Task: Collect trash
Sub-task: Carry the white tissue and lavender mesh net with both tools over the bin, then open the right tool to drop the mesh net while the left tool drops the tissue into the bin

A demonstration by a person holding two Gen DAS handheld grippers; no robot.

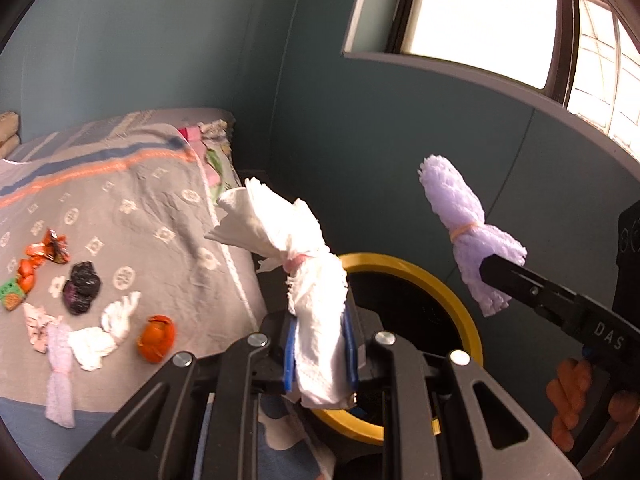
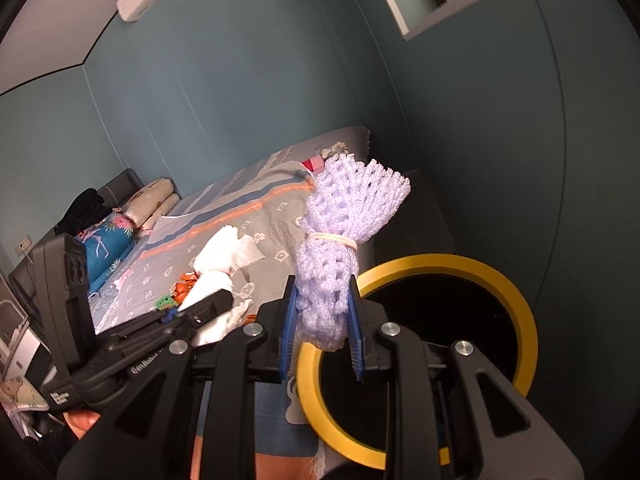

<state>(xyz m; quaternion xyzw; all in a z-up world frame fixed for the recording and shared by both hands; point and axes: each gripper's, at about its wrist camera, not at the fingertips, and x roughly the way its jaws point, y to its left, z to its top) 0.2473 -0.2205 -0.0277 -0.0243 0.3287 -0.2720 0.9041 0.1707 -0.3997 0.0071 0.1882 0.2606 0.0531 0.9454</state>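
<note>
Tongs, left pinching tissue bundle, right pinching purple foam net, are hovering over yellow-rimmed bin, presumably for dropping.

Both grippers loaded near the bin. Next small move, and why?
Probably carry both a little further forward over the bin's mouth, then open. The left gripper is shut on a white tissue bundle and the right gripper on a purple foam net. The yellow-rimmed bin sits just ahead and below, its black opening unobstructed, so release would likely drop them in.
</note>
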